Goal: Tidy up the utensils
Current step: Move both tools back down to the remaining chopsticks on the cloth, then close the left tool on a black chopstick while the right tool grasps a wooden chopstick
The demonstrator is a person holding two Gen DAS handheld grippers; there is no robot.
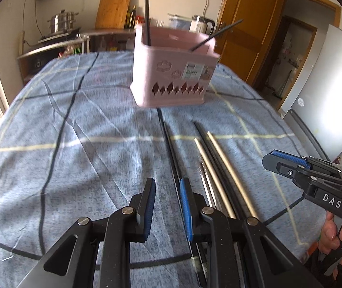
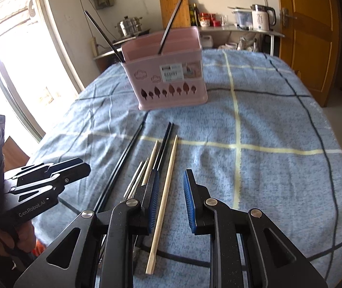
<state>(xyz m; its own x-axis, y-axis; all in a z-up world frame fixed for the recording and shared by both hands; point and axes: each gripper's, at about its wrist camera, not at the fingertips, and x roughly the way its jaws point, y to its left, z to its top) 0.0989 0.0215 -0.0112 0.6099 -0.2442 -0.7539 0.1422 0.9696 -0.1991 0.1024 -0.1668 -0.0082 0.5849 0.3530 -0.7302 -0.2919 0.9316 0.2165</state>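
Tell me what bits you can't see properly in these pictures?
- Basket inside: both views, its front wall hides where the two black chopsticks end.
- Basket label: both views, print too small and blurred to read fully.
- Near ends of the chopsticks on the cloth: both views, the left gripper and right gripper cover them.
- Person: only a hand, cut off by the edge.

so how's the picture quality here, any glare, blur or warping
Left wrist view: strong fisheye bend with dark corners; the pink basket looks slightly soft, and daylight washes out the left edge. Right wrist view: the window is blown out white, the blanket's grid lines curve, and the wooden chopstick between the hand-held gripper's open jaws is fairly sharp.
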